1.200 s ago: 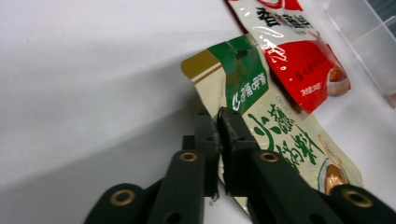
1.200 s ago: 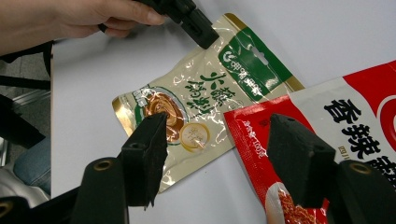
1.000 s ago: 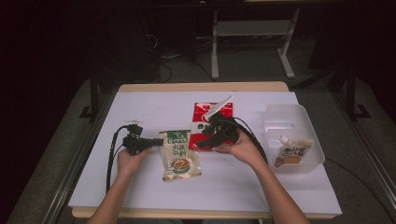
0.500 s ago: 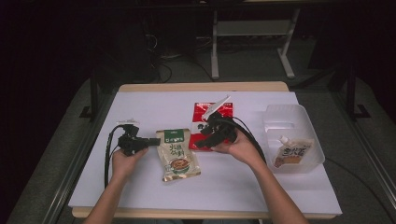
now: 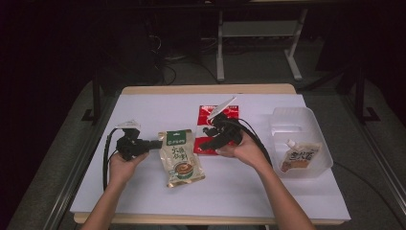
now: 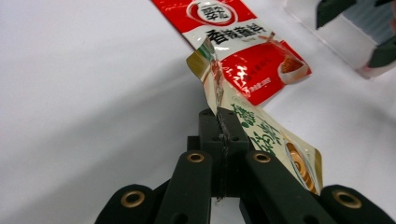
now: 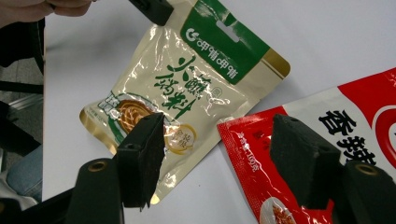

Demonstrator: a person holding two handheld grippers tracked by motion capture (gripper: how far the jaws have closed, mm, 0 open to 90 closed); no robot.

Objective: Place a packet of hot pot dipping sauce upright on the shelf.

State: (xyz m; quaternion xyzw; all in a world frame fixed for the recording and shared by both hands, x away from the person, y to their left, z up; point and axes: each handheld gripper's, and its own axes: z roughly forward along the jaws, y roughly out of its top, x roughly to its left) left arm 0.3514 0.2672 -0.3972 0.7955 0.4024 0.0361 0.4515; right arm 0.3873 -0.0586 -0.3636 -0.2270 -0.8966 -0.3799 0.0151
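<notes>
- Left gripper (image 6: pixel 219 140): fingers clamped on the gold pouch (image 5: pixel 181 157) at its top edge, lower end on the worktop (image 5: pixel 143 100).
- Right gripper (image 7: pixel 217 158): fingers just been opening, nothing between, above the red pouch (image 7: pixel 327 140).

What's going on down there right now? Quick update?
Left gripper shut on the gold pouch, edge pinched. Right gripper open, jaws just widening, over the red pouch, nothing between them. Nothing in the way.
</notes>
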